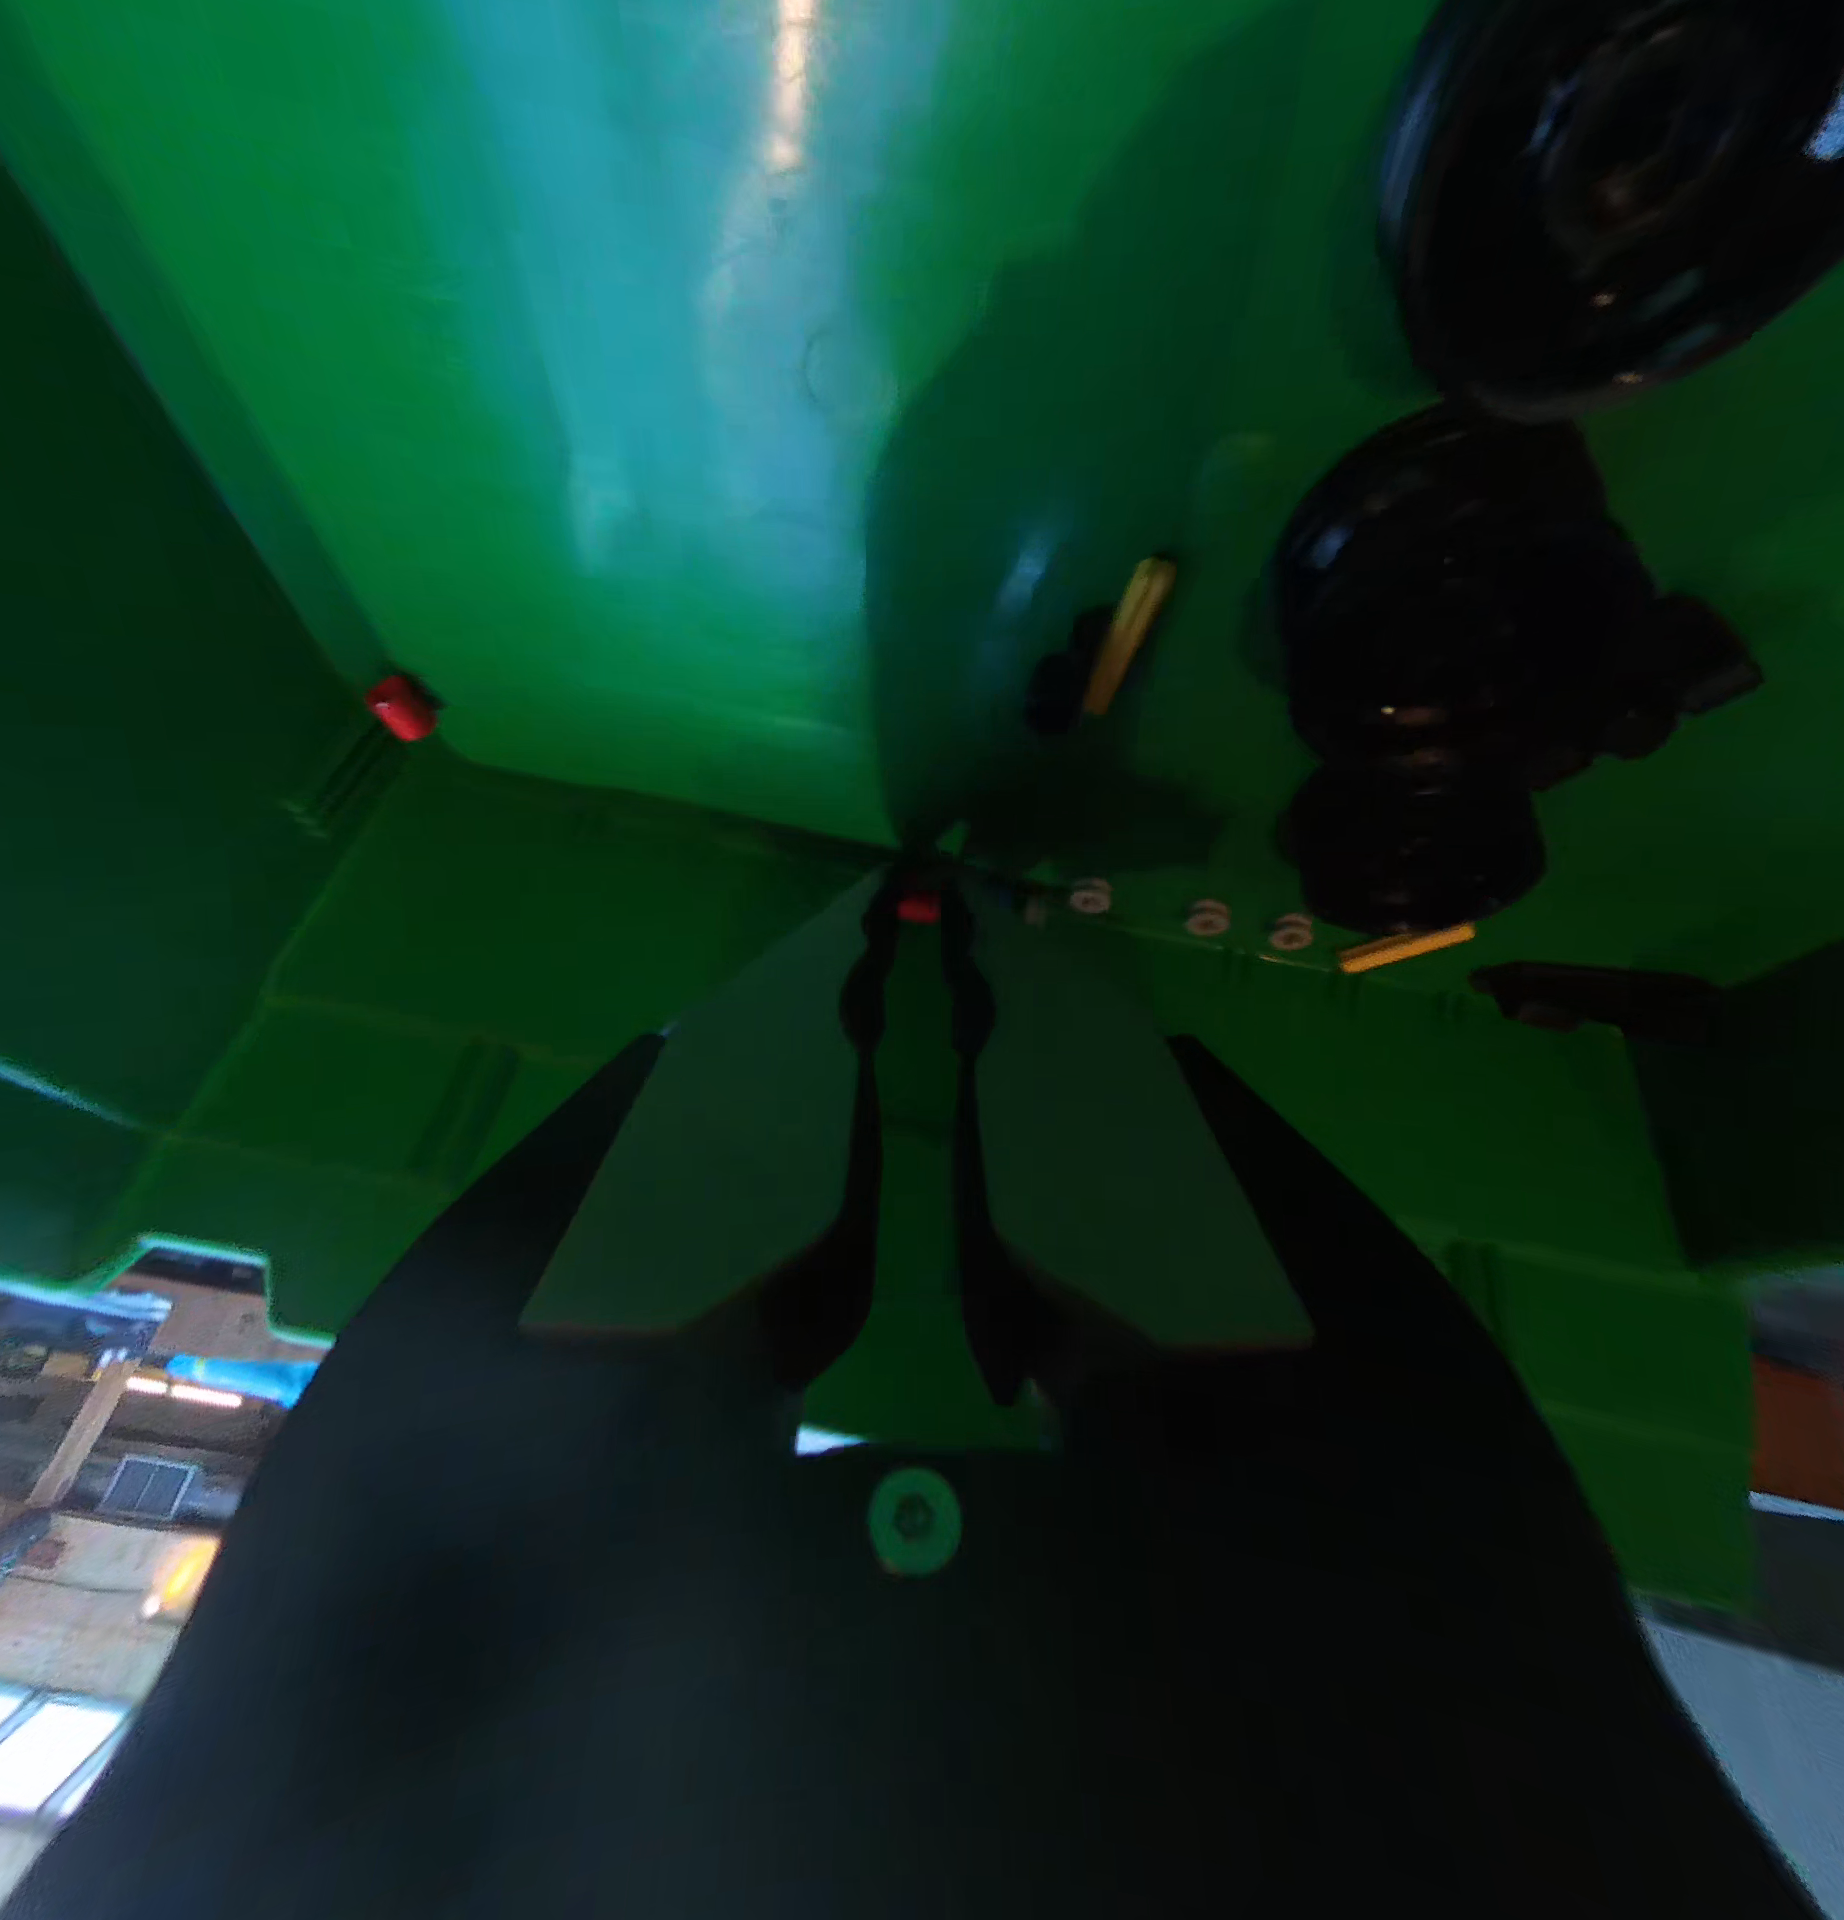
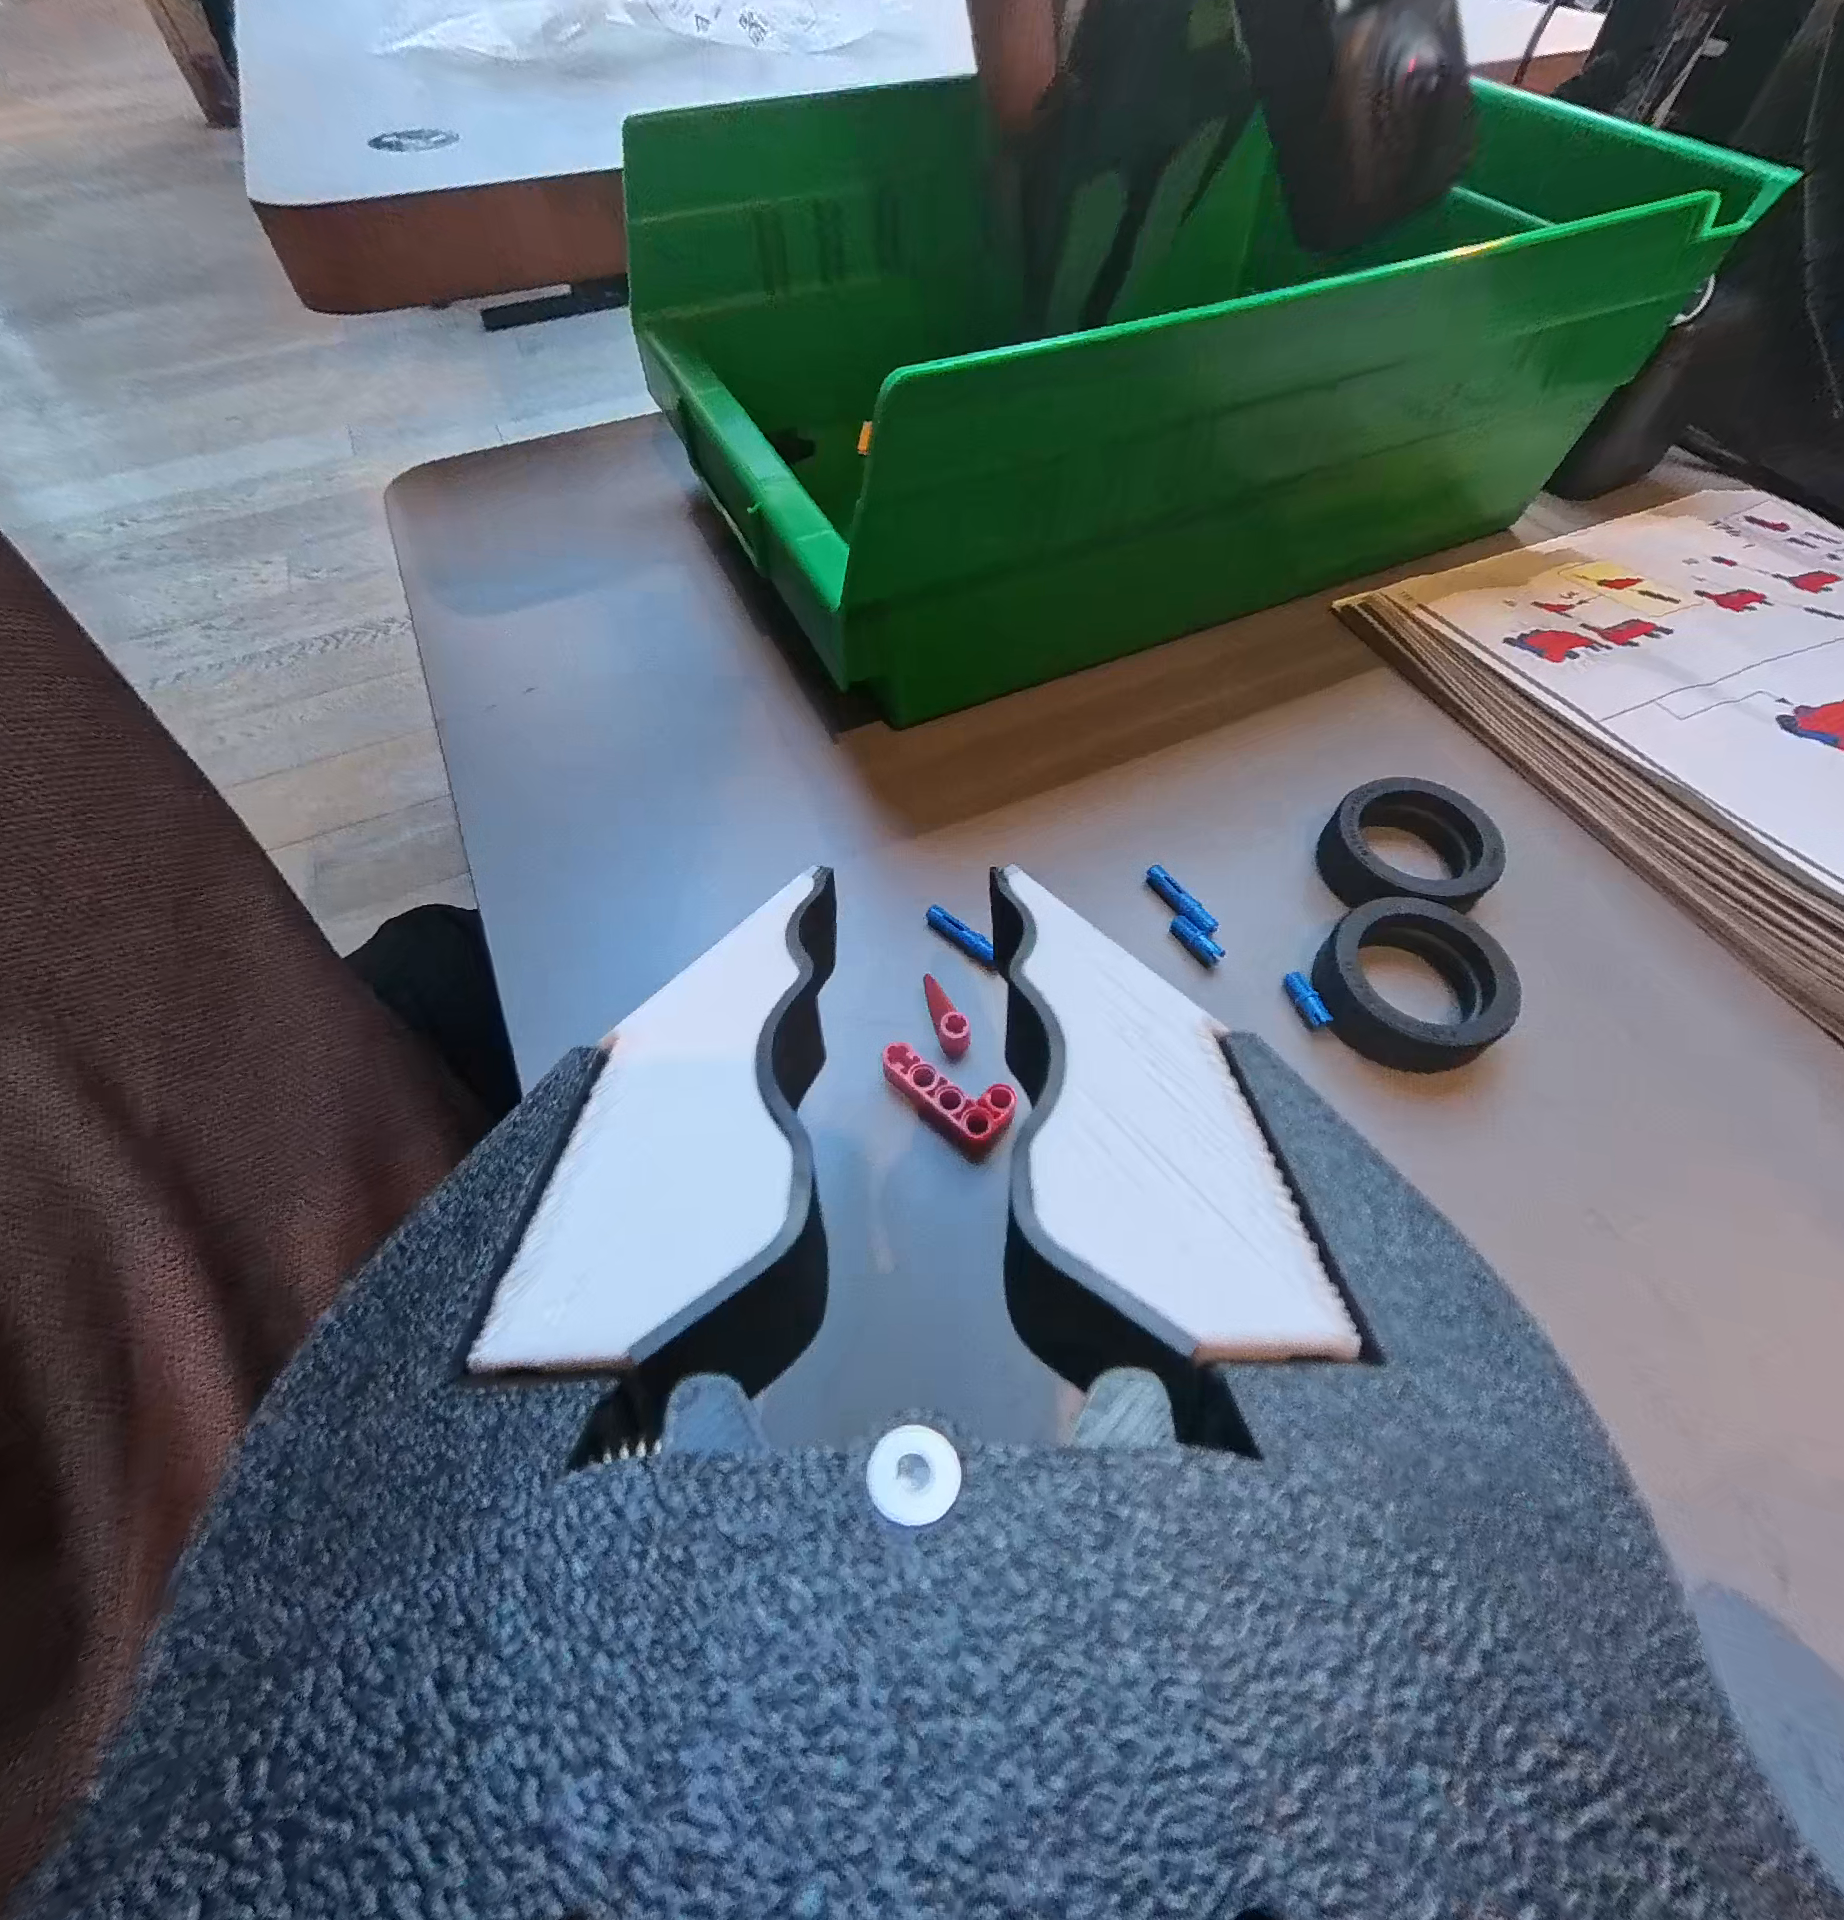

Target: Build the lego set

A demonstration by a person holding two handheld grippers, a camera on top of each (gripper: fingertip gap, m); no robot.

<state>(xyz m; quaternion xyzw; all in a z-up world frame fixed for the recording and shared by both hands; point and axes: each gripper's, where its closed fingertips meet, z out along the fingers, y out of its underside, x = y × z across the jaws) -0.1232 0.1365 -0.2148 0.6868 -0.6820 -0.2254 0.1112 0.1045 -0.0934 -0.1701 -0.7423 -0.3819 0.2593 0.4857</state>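
Left gripper: your left gripper (image 1: 913,894) reaches down inside the green bin (image 1: 606,468). Its fingers stand almost together, pinched on a small red piece (image 1: 915,909) at the tips, where the bin floor meets the wall.
Bin contents near the left gripper: a second red piece (image 1: 404,707) lies in the bin corner to the left of the tips. To the right sit three pale round bushings (image 1: 1204,920), two tan axles (image 1: 1126,634), and black wheels (image 1: 1417,665), with one larger wheel (image 1: 1624,187) farther up. The view is blurred; finer detail cannot be told.
Right gripper: your right gripper (image 2: 913,883) hovers over the grey table (image 2: 606,727), on the near side of the bin (image 2: 1209,499). Its jaws stand wide apart and grip nothing.
Parts between the right fingers: a red L-shaped beam (image 2: 949,1099) and a red pointed piece (image 2: 944,1013) lie on the table, seen in the gap.
Parts to the right of the fingers: blue pins (image 2: 1183,914) lie scattered; one pin (image 2: 959,932) sits just beside the right finger. Two black tyres (image 2: 1417,982) lie flat, touching each other.
Instruction booklet: the booklet (image 2: 1676,675) lies open at the right of the bin, beyond the tyres.
Left gripper seen from the right view: it (image 2: 1105,208) stands dipped into the bin, blurred.
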